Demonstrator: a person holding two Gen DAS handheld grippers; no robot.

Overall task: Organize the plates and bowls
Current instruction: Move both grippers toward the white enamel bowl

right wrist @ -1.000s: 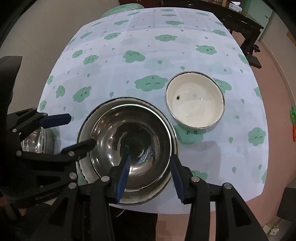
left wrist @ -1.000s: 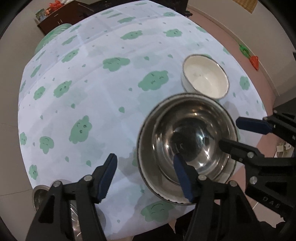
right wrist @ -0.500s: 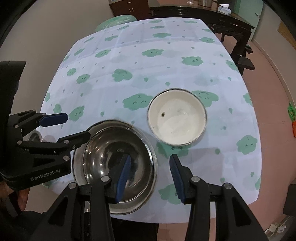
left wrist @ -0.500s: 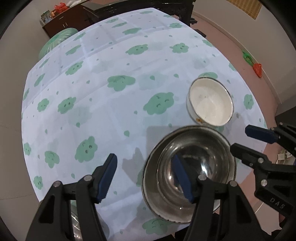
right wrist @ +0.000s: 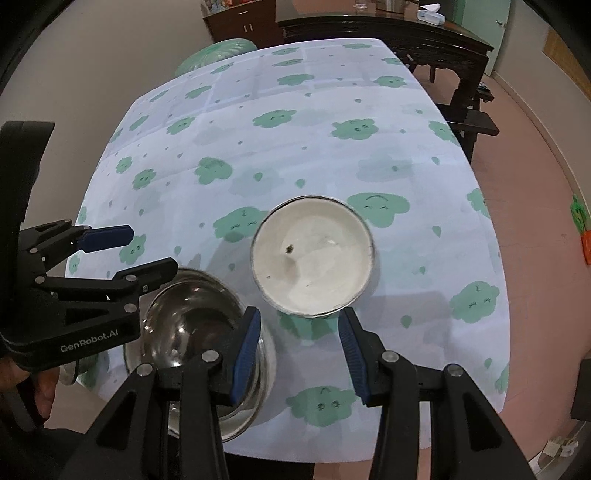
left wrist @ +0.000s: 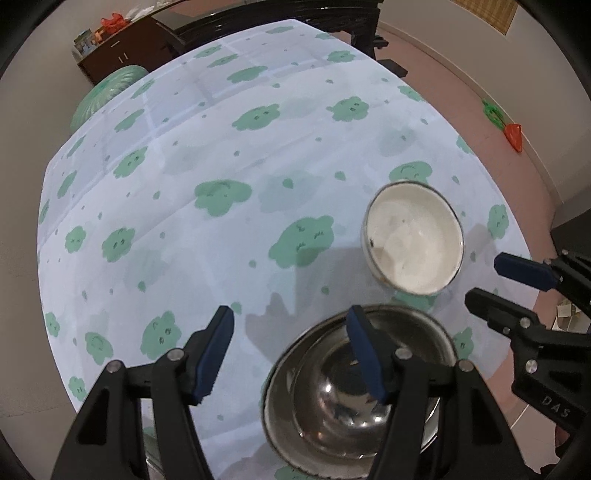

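Floor [right wrist: 524,155]: pinkish-brown, bare | walls [left wrist: 33,110]: plain beige | counter [right wrist: 332,155]: draped in pale cloth with green clouds | dark wooden table [right wrist: 388,33] beyond it | brown cabinet [left wrist: 122,55] by the wall

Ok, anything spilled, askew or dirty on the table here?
Nothing spilled or tipped. The white bowl has a dark speck and smaller flecks inside, so it looks unwashed or chipped. The steel bowl sits nested in another at the table's near edge, slightly overhanging it.
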